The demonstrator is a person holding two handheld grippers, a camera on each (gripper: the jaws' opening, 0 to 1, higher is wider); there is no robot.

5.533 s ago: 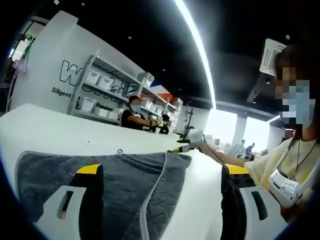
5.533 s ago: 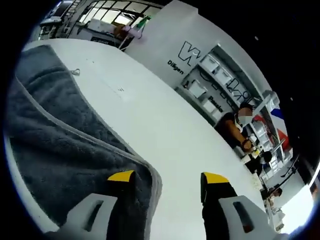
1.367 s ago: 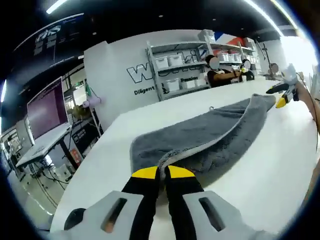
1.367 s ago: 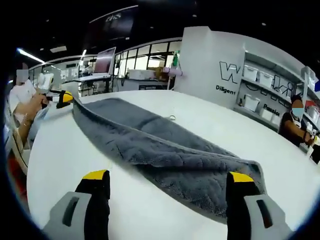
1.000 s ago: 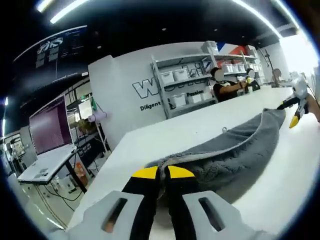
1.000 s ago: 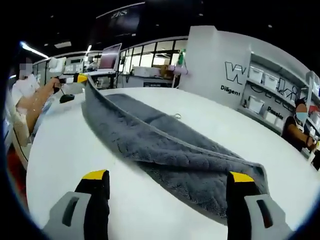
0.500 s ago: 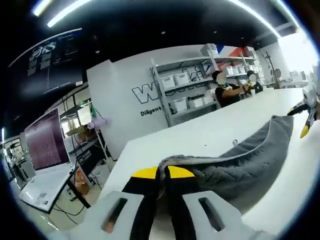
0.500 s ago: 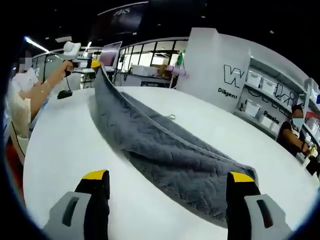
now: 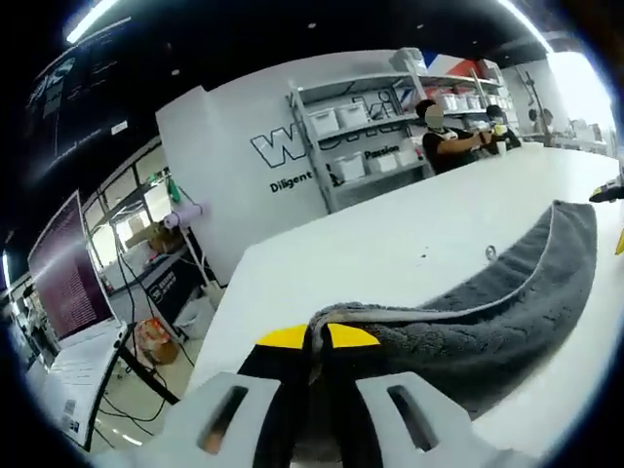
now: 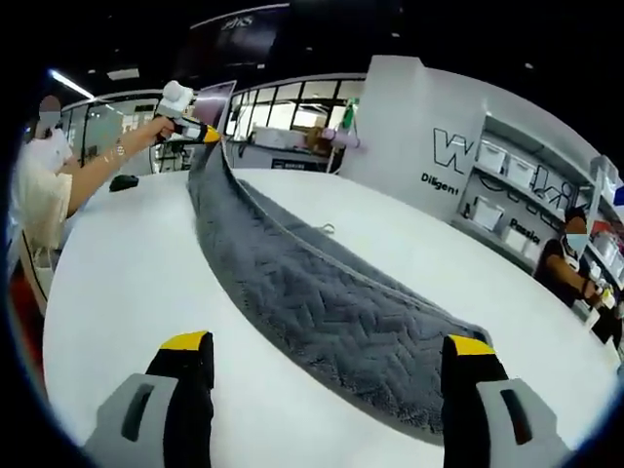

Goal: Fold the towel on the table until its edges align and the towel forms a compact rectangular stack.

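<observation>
Left hand-held gripper [image 9: 318, 336] sits at the bottom centre of the left gripper view, its yellow-tipped jaws pressed together on a bunched corner of the grey towel [image 9: 487, 312], and that pinch looks like the whole point here: with the corner clamped, the cloth can be lifted and carried over itself. From that grip the towel runs off to the right of the frame, its pale edge seam curling up toward the right border, while the white worktop [image 9: 409, 244] stretches behind it toward the shelving [image 9: 370, 127] and the lettered wall in the upper middle, where seated people work at the far end. Over to the right gripper view now, and at the upper left a person's outstretched hand [image 10: 168, 109] holds that same left tool up high with the towel's end in it, so the towel [image 10: 322, 312] hangs as a long ramp, raised at the upper left and sloping down across the middle of the frame to lie flat on the worktop [image 10: 117, 292] at the lower right. Right hand-held gripper [image 10: 329, 343] comes last, at the bottom of this view, jaws spread wide apart and gripping nothing; its right jaw stands just beside the towel's near end, though whether it touches the cloth is hard to say. By my reading the fold is mid-way: one end is airborne, the other is anchored by its own weight, and edges are not yet matched.
</observation>
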